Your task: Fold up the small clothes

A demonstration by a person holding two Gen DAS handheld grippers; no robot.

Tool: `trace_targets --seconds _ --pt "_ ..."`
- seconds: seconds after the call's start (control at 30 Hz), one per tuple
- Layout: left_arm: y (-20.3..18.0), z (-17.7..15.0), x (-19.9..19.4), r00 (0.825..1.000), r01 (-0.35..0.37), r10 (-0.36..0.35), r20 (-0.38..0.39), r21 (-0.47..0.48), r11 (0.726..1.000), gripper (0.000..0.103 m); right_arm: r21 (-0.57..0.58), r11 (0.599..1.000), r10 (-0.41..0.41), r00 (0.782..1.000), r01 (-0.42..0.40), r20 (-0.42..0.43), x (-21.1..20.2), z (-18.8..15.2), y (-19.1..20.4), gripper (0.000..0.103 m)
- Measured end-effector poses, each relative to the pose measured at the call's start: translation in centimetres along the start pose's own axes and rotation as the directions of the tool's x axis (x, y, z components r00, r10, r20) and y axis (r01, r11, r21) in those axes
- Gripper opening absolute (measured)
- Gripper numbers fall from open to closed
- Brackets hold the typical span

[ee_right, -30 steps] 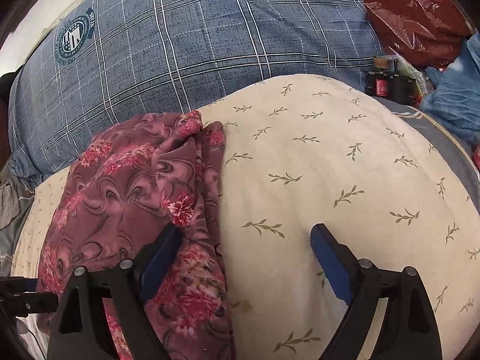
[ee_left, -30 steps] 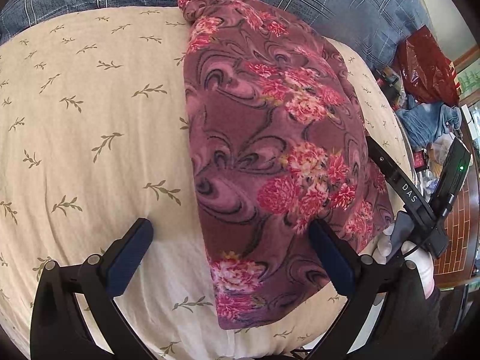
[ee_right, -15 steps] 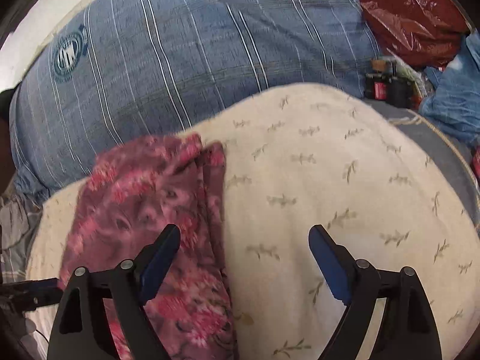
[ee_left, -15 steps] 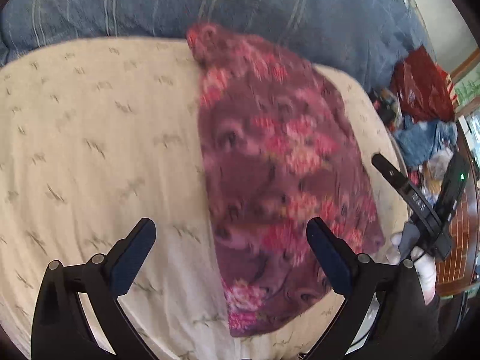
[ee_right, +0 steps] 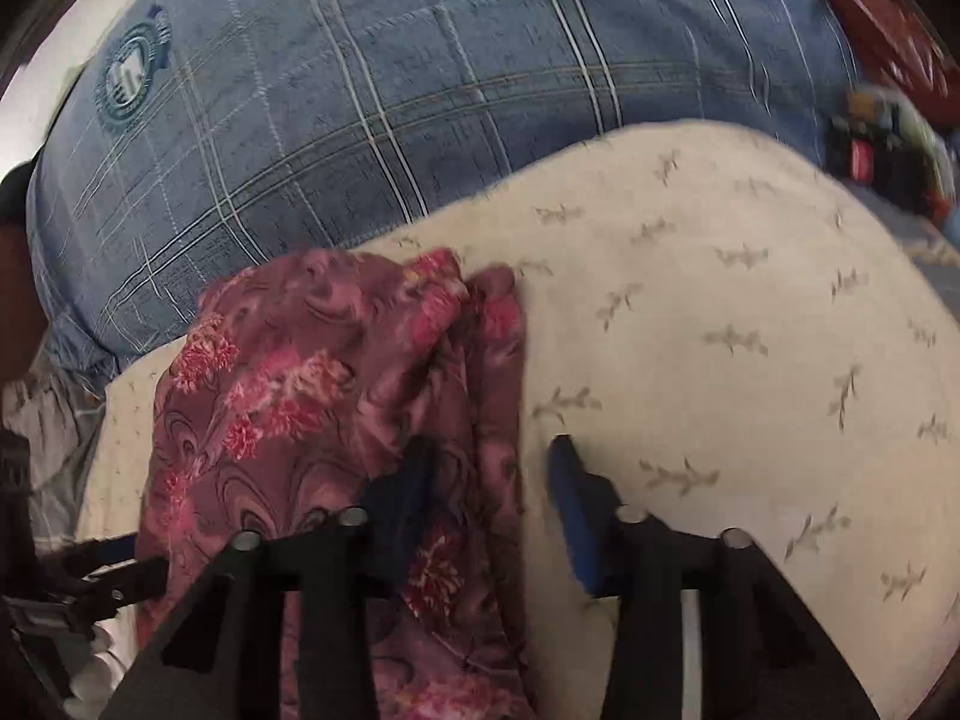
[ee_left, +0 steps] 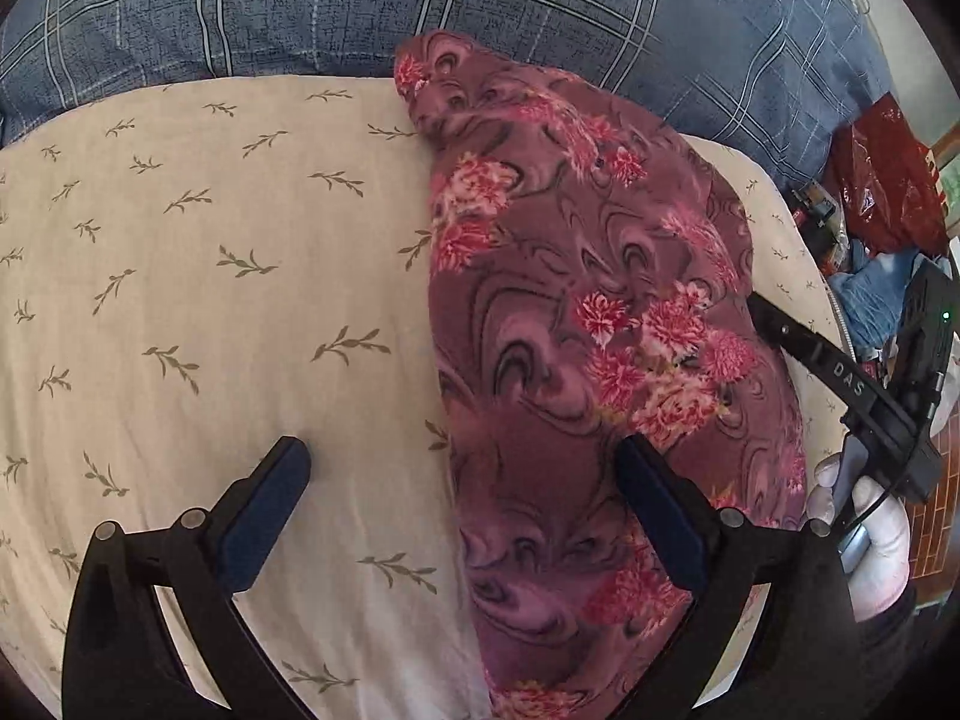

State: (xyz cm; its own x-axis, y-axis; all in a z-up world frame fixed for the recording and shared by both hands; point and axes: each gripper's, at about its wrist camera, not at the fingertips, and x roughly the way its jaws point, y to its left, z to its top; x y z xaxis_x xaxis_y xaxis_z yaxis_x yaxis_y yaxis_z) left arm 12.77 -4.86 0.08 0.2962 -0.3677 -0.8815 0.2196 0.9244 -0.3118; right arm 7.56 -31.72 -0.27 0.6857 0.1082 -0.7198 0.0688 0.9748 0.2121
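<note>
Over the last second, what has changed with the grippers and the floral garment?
The right gripper has just been closing: its jaws, wide apart before, now stand narrow around the right edge of the folded floral garment. Whether the pads already pinch the cloth cannot be told. The left gripper stays wide open over the garment's left edge, holding nothing. The garment lies as before on the cream leaf-print cloth.

A home bedroom: a bed with a leaf-print sheet (ee_left: pixel 240 312), a checked blue quilt (ee_left: pixel 540 6) beyond, household clutter (ee_left: pixel 864 240) alongside.
</note>
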Motion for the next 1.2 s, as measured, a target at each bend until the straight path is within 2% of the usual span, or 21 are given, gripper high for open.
trace_targets --seconds 0.07,0.1,0.13,0.23,0.27,0.3,0.33,0.37,0.4,0.47,0.5,0.57,0.63,0.67,0.73,0.8,0.93,1.0,1.03,1.13,1.2 --pt "0.4 0.6 -0.6 0.999 0.035 -0.035 -0.002 -0.016 0.999 0.100 0.085 0.996 -0.028 1.000 0.029 -0.011 0.1 0.7 -1.2 0.002" --pt "0.8 1.0 -1.1 0.999 0.047 -0.047 0.013 -0.027 0.999 0.100 0.152 0.987 -0.045 0.999 0.047 -0.015 0.0 1.1 -2.2 0.001" --pt "1.2 1.6 -1.6 0.998 0.052 -0.051 0.035 -0.037 0.998 0.100 0.203 0.979 -0.025 1.000 0.025 -0.004 -0.3 1.5 -3.0 0.002" --pt "1.6 4.1 -2.0 0.998 0.046 -0.042 0.053 -0.061 0.997 0.100 0.257 0.951 0.165 0.985 -0.172 0.048 -1.1 3.0 -2.8 0.014" --pt "1.7 4.9 -1.6 0.998 0.045 -0.042 0.045 -0.067 0.997 0.100 0.239 0.949 0.198 0.979 -0.203 0.048 -1.0 3.5 -1.9 0.033" --pt "1.6 5.7 -1.2 0.998 0.047 -0.044 0.035 -0.074 0.996 0.100 0.213 0.956 0.199 0.979 -0.203 0.040 -0.7 3.8 -1.0 0.061" --pt "1.5 6.5 -0.5 0.999 0.042 -0.041 0.019 -0.082 0.996 0.100 0.176 0.970 0.168 0.986 -0.169 0.019 -0.2 4.1 0.1 0.070" --pt "1.5 7.1 0.1 0.999 0.035 -0.035 0.007 -0.087 0.996 0.100 0.135 0.984 0.117 0.993 -0.116 0.003 0.6 4.2 1.2 0.070" --pt "1.6 7.6 0.6 1.000 0.026 -0.026 -0.006 -0.093 0.995 0.100 0.101 0.991 0.093 0.996 -0.092 -0.010 1.3 4.1 2.0 0.056" --pt "1.4 8.2 0.8 1.000 0.023 -0.022 0.008 -0.100 0.995 0.099 0.046 0.995 0.094 0.993 -0.091 -0.065 2.5 4.4 3.3 0.009" --pt "1.5 8.5 0.8 0.999 0.025 -0.023 0.025 -0.105 0.994 0.099 0.053 0.995 0.091 0.995 -0.089 -0.037 2.2 4.6 3.3 0.007" --pt "1.9 9.0 1.6 1.000 0.019 -0.017 0.016 -0.138 0.990 0.099 0.094 0.991 0.094 0.996 -0.093 -0.004 2.1 5.1 2.4 0.007" --pt "2.7 9.3 3.3 0.999 0.021 -0.027 -0.031 -0.178 0.984 0.100 0.157 0.984 0.093 0.995 -0.085 -0.047 3.7 4.8 0.8 0.007" --pt "2.3 9.3 3.3 1.000 0.009 -0.011 -0.013 -0.160 0.987 0.101 0.173 0.980 0.108 0.992 -0.097 -0.059 4.7 4.5 0.2 0.009" --pt "1.1 9.0 3.4 0.999 -0.047 0.045 -0.014 -0.106 0.993 0.103 0.202 0.968 0.153 0.988 -0.147 -0.016 4.6 4.0 -0.7 0.009" --pt "0.1 8.8 3.5 0.998 -0.066 0.065 -0.016 -0.084 0.994 0.103 0.232 0.955 0.192 0.981 -0.184 -0.010 4.5 3.8 -1.6 0.010" --pt "-0.3 7.8 2.3 0.999 0.023 -0.028 -0.044 -0.119 0.993 0.099 0.257 0.945 0.209 0.978 -0.203 0.002 3.3 3.9 -2.4 0.019" --pt "-0.5 6.6 0.9 0.998 0.057 -0.060 -0.024 -0.100 0.993 0.099 0.213 0.960 0.174 0.984 -0.179 0.045 1.0 3.7 -2.2 0.025" --pt "-0.4 5.7 -0.1 0.998 0.068 -0.069 -0.012 -0.089 0.994 0.099 0.183 0.965 0.180 0.982 -0.189 0.062 0.2 3.6 -1.9 0.025" --pt "-1.7 3.8 -1.3 0.992 0.123 -0.124 0.004 -0.076 0.989 0.099 0.120 0.965 0.227 0.972 -0.233 0.060 -1.2 2.7 -1.1 0.039" --pt "-2.2 2.3 -1.2 0.993 0.114 -0.115 -0.008 -0.070 0.991 0.099 0.055 0.987 0.148 0.989 -0.148 0.001 -0.7 1.8 -0.7 0.040"
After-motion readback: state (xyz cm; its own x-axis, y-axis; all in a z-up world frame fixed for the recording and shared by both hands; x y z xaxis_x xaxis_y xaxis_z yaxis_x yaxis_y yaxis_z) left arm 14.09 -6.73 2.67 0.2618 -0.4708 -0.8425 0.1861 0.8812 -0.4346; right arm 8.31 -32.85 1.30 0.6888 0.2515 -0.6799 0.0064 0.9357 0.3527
